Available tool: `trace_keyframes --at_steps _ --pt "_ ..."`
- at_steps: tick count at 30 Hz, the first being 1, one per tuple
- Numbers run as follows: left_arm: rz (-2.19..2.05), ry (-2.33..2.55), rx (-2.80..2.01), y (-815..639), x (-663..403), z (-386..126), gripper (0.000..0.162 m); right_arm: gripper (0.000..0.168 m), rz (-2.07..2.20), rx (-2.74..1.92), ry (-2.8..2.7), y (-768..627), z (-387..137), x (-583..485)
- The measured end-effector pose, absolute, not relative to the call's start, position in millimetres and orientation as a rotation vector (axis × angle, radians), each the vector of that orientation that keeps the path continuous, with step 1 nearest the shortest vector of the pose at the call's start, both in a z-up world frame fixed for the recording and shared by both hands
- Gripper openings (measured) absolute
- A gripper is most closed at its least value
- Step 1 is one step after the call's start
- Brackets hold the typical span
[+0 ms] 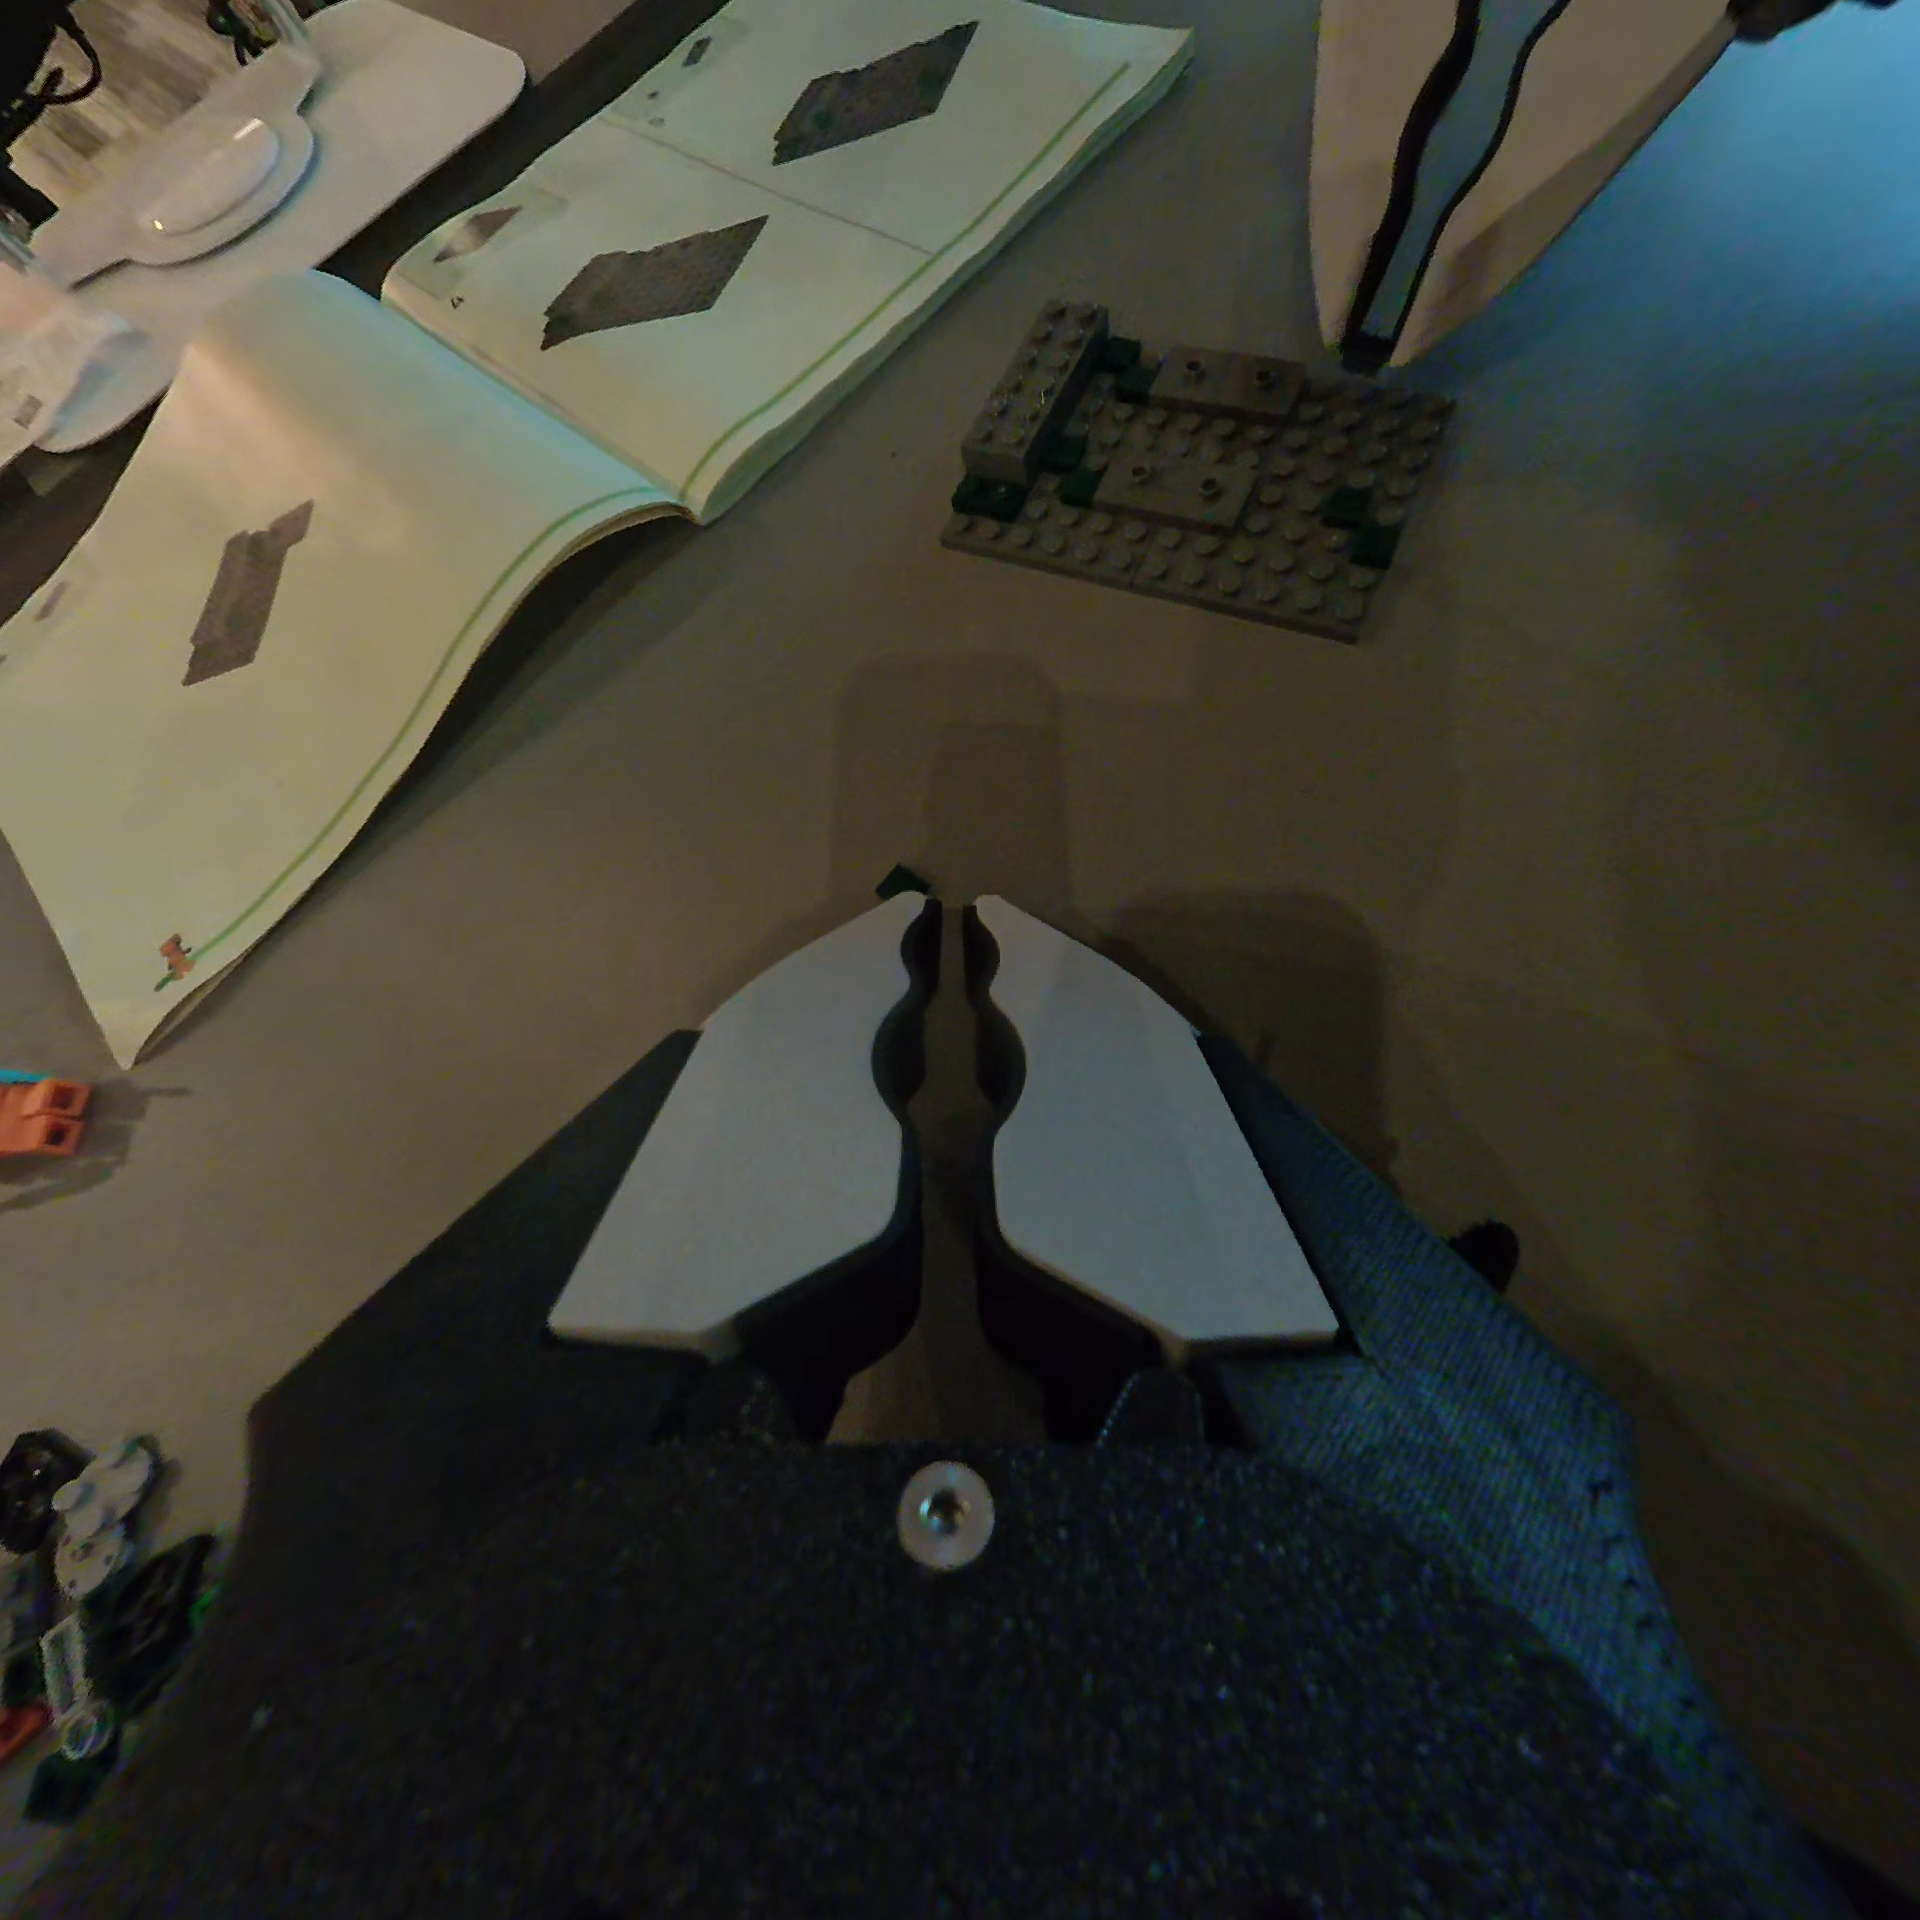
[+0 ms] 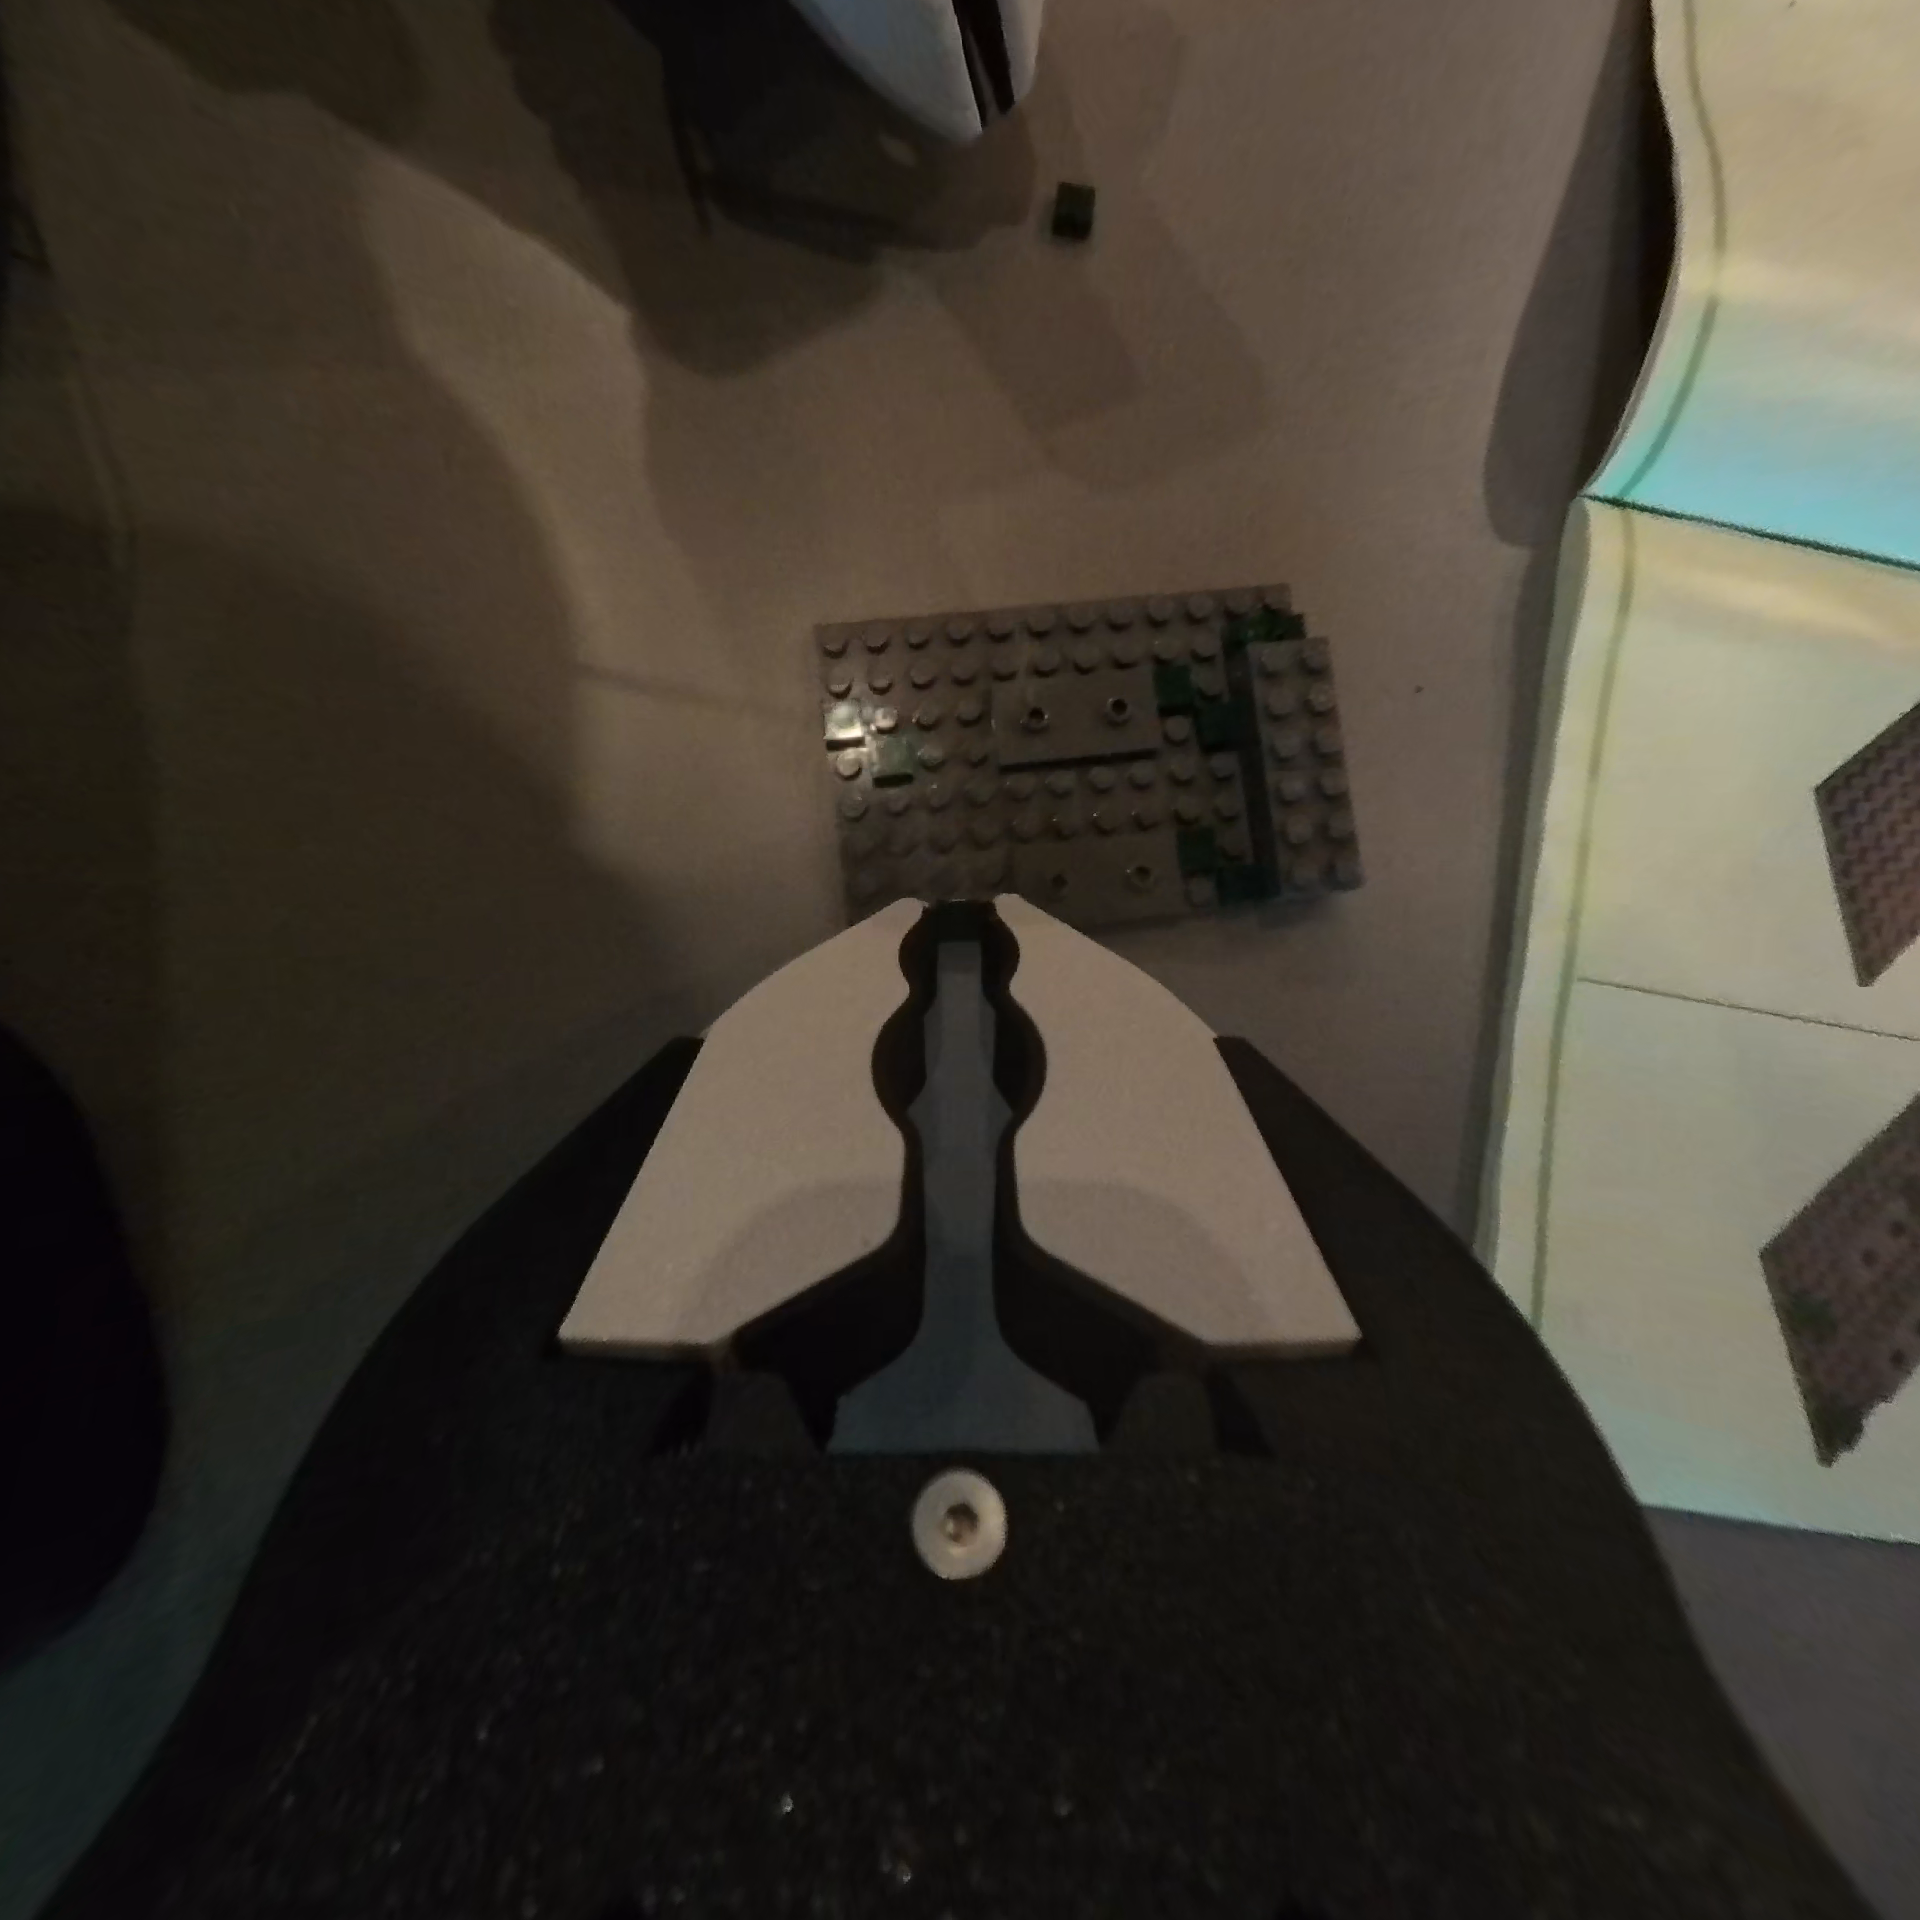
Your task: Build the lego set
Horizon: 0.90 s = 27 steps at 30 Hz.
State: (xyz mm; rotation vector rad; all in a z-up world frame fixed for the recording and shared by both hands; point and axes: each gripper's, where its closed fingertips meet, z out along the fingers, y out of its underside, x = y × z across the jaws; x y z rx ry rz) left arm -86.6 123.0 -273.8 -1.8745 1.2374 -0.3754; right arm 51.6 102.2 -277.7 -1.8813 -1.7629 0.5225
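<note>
The grey baseplate [image 1: 1247,582] lies flat on the table and carries a raised grey brick [image 1: 1039,395], flat grey tiles and small dark green pieces. It also shows in the right wrist view [image 2: 914,831]. My left gripper [image 1: 951,906] is shut with nothing between its tips, short of the plate. A small dark green piece [image 1: 899,883] lies on the table just left of its tip, and the right wrist view [image 2: 1070,208] shows it apart from that gripper [image 2: 982,125]. My right gripper [image 2: 961,914] is shut on a small dark piece at the plate's edge [image 1: 1369,358].
An open instruction booklet [image 1: 364,582] lies left of the plate and also shows in the right wrist view [image 2: 1766,831]. Orange bricks [image 1: 42,1117] and a heap of loose parts [image 1: 83,1558] sit at the left edge. A white tray [image 1: 343,104] stands at the far left. Spacing between my two grippers at the tips: around 15 cm.
</note>
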Motion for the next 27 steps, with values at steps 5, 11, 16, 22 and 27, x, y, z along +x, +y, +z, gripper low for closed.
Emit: trace_keyframes --at_steps 5,11,16,22,27 --pt "-0.38 1.24 -1.871 122.3 -86.1 -273.4 0.003 0.008 0.521 -1.889 -1.769 104.0 -279.8 50.5" --pt "-0.384 1.244 -1.871 121.7 -85.5 -273.4 0.003 0.007 0.523 -1.9 -1.77 104.2 -281.6 51.1" --pt "-0.384 1.243 -1.87 121.6 -85.6 -272.9 0.003 0.007 0.527 -1.901 -1.778 101.7 -281.4 52.0" --pt "-0.386 1.246 -1.867 121.1 -85.1 -272.7 0.003 0.007 0.529 -1.905 -1.78 100.8 -282.2 51.7" --pt "-0.386 1.246 -1.867 121.1 -85.1 -272.6 0.003 0.007 0.534 -1.905 -1.785 99.3 -281.8 52.2"
